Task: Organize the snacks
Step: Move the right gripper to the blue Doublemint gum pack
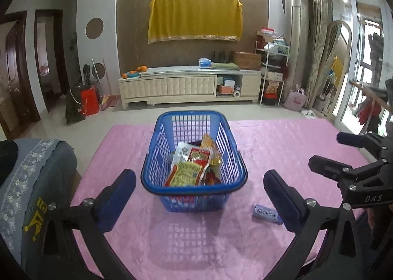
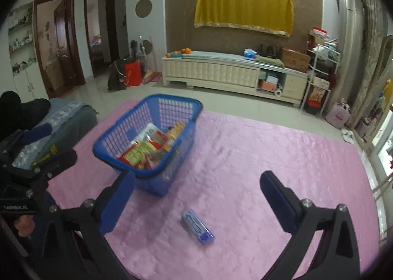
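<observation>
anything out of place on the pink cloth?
One small blue packet lies loose on the pink cloth, outside the blue basket that holds the other snacks. Both tongs are open and empty.

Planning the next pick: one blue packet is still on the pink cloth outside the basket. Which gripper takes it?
Right, probably. The blue packet lies between the open right gripper fingers; the left gripper frames the basket instead, packet behind its right finger.

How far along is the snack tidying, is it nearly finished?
Nearly. Done: several snack packets already lie in the blue basket. In hand: nothing; the left hand-held gripper and right hand-held gripper are both open and empty. Left: one small blue packet lies on the pink cloth beside the basket.
</observation>
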